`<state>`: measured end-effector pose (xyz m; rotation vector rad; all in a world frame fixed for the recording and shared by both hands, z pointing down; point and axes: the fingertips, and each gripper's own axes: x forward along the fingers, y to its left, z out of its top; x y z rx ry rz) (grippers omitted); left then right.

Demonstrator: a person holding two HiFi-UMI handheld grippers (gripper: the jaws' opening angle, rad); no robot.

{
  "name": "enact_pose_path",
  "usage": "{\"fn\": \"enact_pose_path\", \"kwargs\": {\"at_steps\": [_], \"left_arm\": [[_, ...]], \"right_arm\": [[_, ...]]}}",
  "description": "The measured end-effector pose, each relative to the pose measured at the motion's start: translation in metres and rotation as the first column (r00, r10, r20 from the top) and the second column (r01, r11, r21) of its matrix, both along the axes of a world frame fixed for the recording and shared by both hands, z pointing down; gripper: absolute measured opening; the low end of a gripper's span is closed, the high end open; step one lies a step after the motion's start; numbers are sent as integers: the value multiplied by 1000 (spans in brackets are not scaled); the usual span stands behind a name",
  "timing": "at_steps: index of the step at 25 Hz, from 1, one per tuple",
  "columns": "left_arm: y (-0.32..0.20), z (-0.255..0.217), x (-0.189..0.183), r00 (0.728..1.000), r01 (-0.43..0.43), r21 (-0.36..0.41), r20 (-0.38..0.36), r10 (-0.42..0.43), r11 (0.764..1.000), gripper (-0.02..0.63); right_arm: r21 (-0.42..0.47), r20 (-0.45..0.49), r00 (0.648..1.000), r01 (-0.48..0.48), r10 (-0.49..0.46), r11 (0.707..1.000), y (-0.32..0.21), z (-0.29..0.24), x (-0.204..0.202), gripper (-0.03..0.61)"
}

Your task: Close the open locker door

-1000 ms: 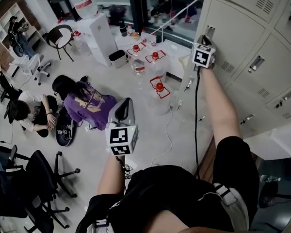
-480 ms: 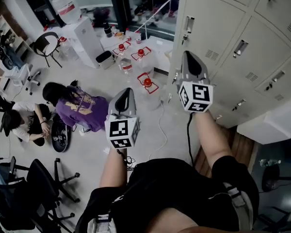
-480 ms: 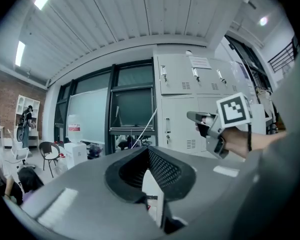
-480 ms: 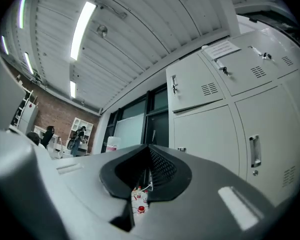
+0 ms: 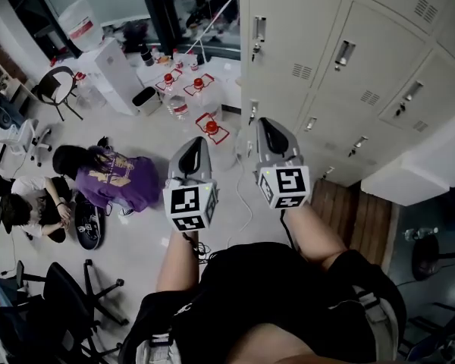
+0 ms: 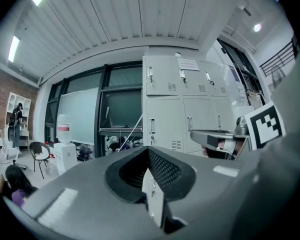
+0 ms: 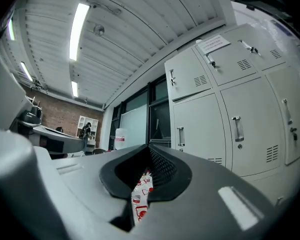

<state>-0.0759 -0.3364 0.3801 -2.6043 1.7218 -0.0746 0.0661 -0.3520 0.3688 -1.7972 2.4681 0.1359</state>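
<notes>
Left gripper (image 5: 199,142) and right gripper (image 5: 267,125) hang side by side, jaws pressed together on nothing. The locker door (image 5: 292,36) sits flush in the lockers (image 5: 379,89) along the floor's right edge, apart from both.

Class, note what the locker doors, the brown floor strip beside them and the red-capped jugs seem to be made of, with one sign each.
Locker doors: likely painted sheet metal, matt pale grey; pressed vent slots, shiny handles.
Brown floor strip: probably wood or wood-look planks; parallel board lines.
Red-capped jugs: seemingly clear plastic; see-through bodies.
</notes>
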Motion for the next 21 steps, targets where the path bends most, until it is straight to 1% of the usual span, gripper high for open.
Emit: {"fn": "enact_pose_path", "kwargs": {"at_steps": [6, 10, 15, 21], "left_arm": [[10, -1, 11, 1000, -13, -5, -1, 13, 1000, 0], [12, -2, 13, 1000, -19, 6, -5, 19, 1000, 0], [13, 0, 11, 1000, -27, -4, -7, 27, 1000, 0], [9, 3, 10, 999, -34, 1, 29, 34, 999, 0]], "right_arm": [[12, -4, 1000, -10, 10, 1000, 9, -7, 9, 9], [8, -2, 1000, -17, 17, 1000, 12, -7, 10, 9], [9, -2, 1000, -22, 22, 1000, 13, -7, 7, 9], [-2, -1, 1000, -29, 29, 1000, 10, -5, 2, 9]]}}
